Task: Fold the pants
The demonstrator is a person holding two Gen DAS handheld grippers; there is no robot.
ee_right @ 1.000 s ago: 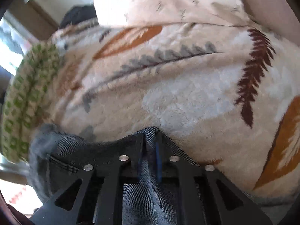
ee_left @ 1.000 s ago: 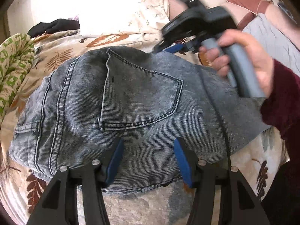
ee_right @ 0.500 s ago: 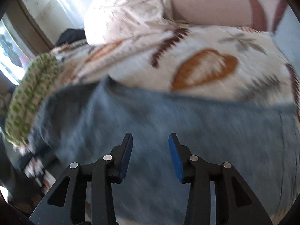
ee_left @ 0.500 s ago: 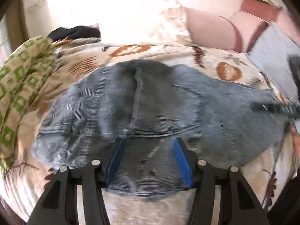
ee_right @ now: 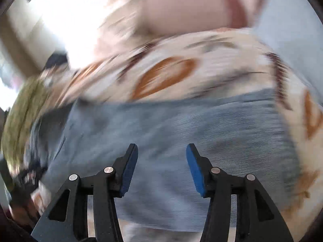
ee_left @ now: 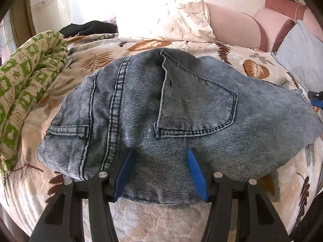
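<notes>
At the far left a rolled quilt (ee_left: 26, 76), green-and-cream checked and puffy, lies along the bed's edge. Beside it the pants (ee_left: 161, 109), grey-blue washed denim with ribbed weave, heavy stitched seams and a patch pocket, lie folded in a thick bundle on the plush leaf-print blanket (ee_left: 157, 217). The left claw (ee_left: 160, 171) hovers over the bundle's near edge, released, blue pads spread with nothing between them. To the right, the right claw (ee_right: 161, 167) is likewise released above the paler leg fabric; its view is smeared by motion.

Risks, as I judge them: the stiff denim could spring open if left unpressed, and the soft, yielding blanket could bunch under a push, dragging the layers askew. The ragged right edge may skew another fold.
</notes>
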